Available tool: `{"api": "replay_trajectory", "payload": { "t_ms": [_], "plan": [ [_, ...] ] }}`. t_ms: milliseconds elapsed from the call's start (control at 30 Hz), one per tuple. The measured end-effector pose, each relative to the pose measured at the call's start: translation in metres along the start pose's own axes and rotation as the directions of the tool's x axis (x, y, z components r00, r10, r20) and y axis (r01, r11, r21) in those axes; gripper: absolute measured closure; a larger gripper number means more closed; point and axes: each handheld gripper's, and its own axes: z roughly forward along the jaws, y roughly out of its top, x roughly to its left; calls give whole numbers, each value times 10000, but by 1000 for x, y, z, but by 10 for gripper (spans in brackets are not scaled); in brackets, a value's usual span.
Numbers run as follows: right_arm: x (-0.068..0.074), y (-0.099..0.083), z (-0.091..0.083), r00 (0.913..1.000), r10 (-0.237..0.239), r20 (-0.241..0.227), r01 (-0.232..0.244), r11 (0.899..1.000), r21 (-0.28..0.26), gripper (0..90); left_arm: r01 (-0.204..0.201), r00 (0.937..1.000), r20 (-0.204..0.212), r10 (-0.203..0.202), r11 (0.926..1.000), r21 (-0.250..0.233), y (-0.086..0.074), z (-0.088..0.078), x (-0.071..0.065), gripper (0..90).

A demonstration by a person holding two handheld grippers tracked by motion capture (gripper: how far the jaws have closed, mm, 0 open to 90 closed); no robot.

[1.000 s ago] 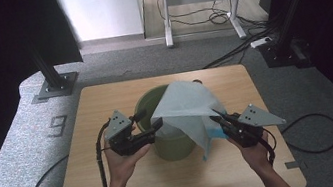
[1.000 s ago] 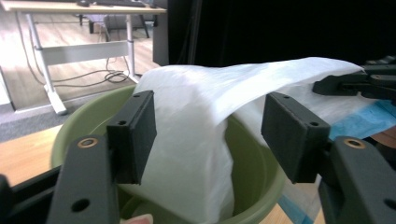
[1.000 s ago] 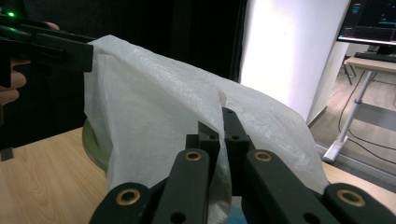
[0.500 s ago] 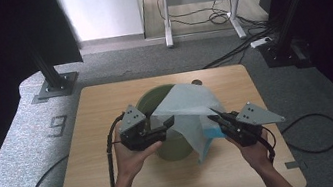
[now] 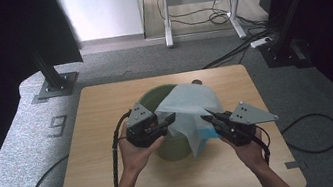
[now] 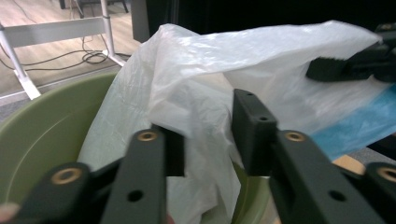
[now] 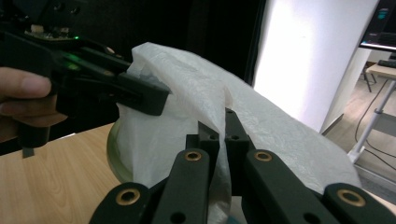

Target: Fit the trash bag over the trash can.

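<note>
With the right gripper [image 7: 218, 133] pinching the thin white plastic bag [image 6: 219, 60] and the left gripper [image 6: 205, 140] open around a fold, a tug apart could tear it or tip the green bucket [image 5: 155, 100].

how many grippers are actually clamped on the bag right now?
1. The right gripper is shut on the plastic bag at its right side. The left gripper is open, its jaws straddling a fold over the green bucket.

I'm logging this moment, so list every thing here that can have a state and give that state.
plastic bag: partly over the bin's rim, held up, not fully spread.
green bin: upright on the table, mouth half uncovered.
left gripper: open, bag film between its jaws.
right gripper: shut on the bag.
</note>
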Motion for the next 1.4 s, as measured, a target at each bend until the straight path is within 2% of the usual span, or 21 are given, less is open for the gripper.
{"api": "replay_trajectory", "payload": {
  "t_ms": [100, 200, 333, 433, 500, 600, 667, 767, 867, 967, 1100, 1167, 1233, 1267, 1400],
  "plan": [
    [1, -3, 2, 9999, 50, -102, -49, 10000, 65, 883, 322, 9990, 314, -320, 9995, -73, 1, -1, 2, 789],
    [1, -6, 3, 9995, 191, -240, -188, 9998, 99, 876, 523, 9975, 478, -516, 9985, -129, 1, -3, 6, 861],
    [1, -8, 1, 9979, 290, -578, -290, 9996, 15, 737, 783, 9965, 301, -775, 9966, -263, -1, -10, 16, 896],
    [1, -8, -8, 9979, 52, -643, -63, 9998, -171, 647, 1214, 9926, -31, -1216, 9916, -438, -5, -21, 32, 897],
    [-1, -7, -14, 9979, 154, -624, -170, 9996, -242, 603, 1610, 9867, -124, -1619, 9853, -575, -8, -27, 42, 897],
    [-4, -11, -19, 9986, 182, -496, -183, 9998, -9, 571, 1981, 9784, -471, -2013, 9780, -648, -12, -33, 51, 897],
    [-8, -16, -20, 9975, 434, -557, -432, 9991, 51, 552, 2215, 9728, -530, -2253, 9727, -692, -15, -35, 56, 897],
    [-11, -25, -22, 9956, 689, -637, -686, 9976, 81, 521, 2372, 9684, -622, -2414, 9690, -688, -18, -38, 62, 897],
    [-13, -30, -25, 9945, 702, -773, -703, 9975, 5, 500, 2472, 9646, -757, -2528, 9660, -759, -20, -41, 68, 897],
    [-17, -34, -30, 9936, 779, -818, -792, 9968, -139, 487, 2730, 9556, -879, -2812, 9574, -944, -22, -47, 76, 897],
    [-26, -40, -32, 9980, 574, -273, -571, 9983, 122, 450, 3166, 9401, -938, -3278, 9413, -1172, -26, -54, 87, 896],
    [-32, -47, -27, 9959, 901, -79, -898, 9953, 370, 410, 3222, 9370, -1003, -3345, 9389, -1211, -28, -55, 90, 896],
    [-37, -56, -21, 9894, 1440, 197, -1448, 9885, 443, 316, 3256, 9355, -1031, -3380, 9378, -1202, -28, -55, 91, 896],
    [-38, -60, -19, 9863, 1625, 279, -1636, 9857, 411, 300, 3245, 9357, -1047, -3370, 9383, -1196, -29, -55, 91, 895],
    [-45, -74, -9, 9747, 2230, 118, -2233, 9733, 524, 274, 3278, 9345, -1046, -3402, 9372, -1188, -29, -55, 92, 895]
  ]
}}
